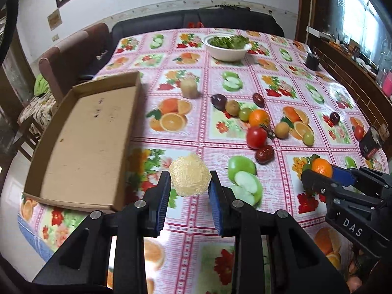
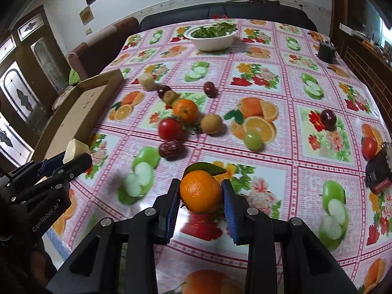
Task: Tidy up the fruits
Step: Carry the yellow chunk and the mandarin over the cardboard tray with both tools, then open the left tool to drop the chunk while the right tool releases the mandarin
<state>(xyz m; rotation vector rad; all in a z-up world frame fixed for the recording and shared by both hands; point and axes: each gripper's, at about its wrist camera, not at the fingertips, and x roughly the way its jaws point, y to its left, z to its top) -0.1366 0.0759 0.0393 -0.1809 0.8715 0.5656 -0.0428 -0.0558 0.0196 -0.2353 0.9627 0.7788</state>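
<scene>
Your left tongs (image 1: 189,181) are clamped on a pale yellow, rough-skinned chunk of fruit (image 1: 189,175) just off the near right corner of the cardboard box (image 1: 85,137), and your right tongs (image 2: 201,193) are gripping a leafy orange (image 2: 200,191) above the near part of the tabletop (image 1: 245,78). I'd carry the left one over the box wall first and lower it right to the bottom before opening, so it doesn't roll, then bring the orange in beside it.

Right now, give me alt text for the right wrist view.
The right gripper holds a leafy orange above the fruit-print tablecloth. Loose fruit lies beyond; at left, the left gripper holds a pale chunk near the cardboard tray.
</scene>
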